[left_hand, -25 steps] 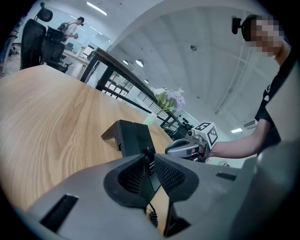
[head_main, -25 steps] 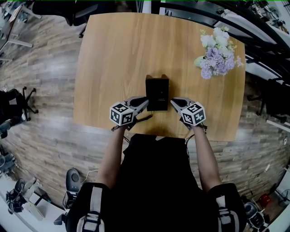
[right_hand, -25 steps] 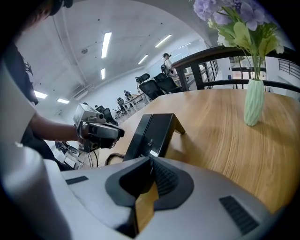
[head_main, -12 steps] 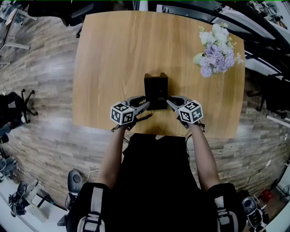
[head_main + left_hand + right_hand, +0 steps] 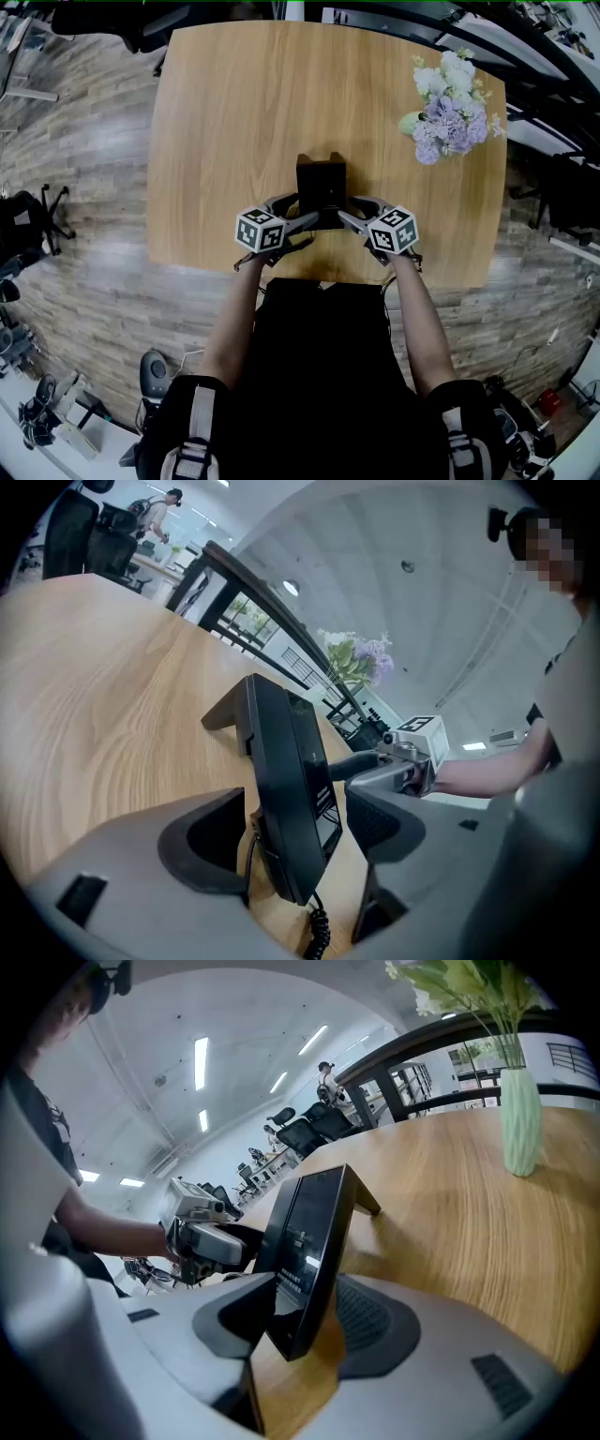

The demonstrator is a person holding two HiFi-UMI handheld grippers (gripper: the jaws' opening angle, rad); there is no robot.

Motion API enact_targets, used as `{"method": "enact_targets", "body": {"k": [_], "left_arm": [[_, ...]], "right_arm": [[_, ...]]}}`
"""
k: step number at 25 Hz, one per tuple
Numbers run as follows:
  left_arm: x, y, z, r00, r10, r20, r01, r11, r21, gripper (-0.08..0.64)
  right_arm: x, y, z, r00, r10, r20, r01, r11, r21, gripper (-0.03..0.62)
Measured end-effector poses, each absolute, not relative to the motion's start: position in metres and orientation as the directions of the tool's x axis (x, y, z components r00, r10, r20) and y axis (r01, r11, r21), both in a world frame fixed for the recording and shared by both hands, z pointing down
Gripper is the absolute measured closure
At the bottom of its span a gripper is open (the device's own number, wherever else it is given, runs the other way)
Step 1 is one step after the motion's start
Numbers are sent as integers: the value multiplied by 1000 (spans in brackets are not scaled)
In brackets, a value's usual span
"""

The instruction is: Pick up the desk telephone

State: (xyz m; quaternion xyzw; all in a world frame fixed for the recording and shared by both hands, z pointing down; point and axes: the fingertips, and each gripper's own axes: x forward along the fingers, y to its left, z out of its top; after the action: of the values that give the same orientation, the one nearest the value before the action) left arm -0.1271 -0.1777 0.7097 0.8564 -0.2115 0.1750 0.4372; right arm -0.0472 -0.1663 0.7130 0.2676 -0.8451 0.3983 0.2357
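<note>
The black desk telephone (image 5: 321,190) stands tilted on its rear foot near the front of the wooden table (image 5: 234,112). My left gripper (image 5: 303,209) is at its near left corner and my right gripper (image 5: 349,209) at its near right corner. Both sets of jaws have just been opening. In the left gripper view the telephone's (image 5: 286,780) edge stands between the spread jaws of the left gripper (image 5: 291,832), with a gap to the right pad. In the right gripper view the telephone's (image 5: 309,1241) other edge sits between the jaws of the right gripper (image 5: 305,1326), unclamped.
A vase of pale flowers (image 5: 445,108) stands at the table's far right, its green vase (image 5: 518,1119) beyond the phone. A coiled cord (image 5: 317,932) hangs at the phone's near end. The table's front edge lies just behind both grippers. Office chairs stand past the far edge.
Both grippers have slid inward and slightly forward against the phone's near corners. Their jaws, nearly shut a second ago, now stand spread around its side edges. The phone has not moved.
</note>
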Motion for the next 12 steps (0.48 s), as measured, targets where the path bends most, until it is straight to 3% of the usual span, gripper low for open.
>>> {"method": "enact_targets", "body": {"k": [12], "left_arm": [[-108, -179, 728, 834, -118, 539, -506, -552, 663, 239]], "right_arm": [[-48, -169, 720, -753, -245, 611, -633, 523, -571, 393]]}}
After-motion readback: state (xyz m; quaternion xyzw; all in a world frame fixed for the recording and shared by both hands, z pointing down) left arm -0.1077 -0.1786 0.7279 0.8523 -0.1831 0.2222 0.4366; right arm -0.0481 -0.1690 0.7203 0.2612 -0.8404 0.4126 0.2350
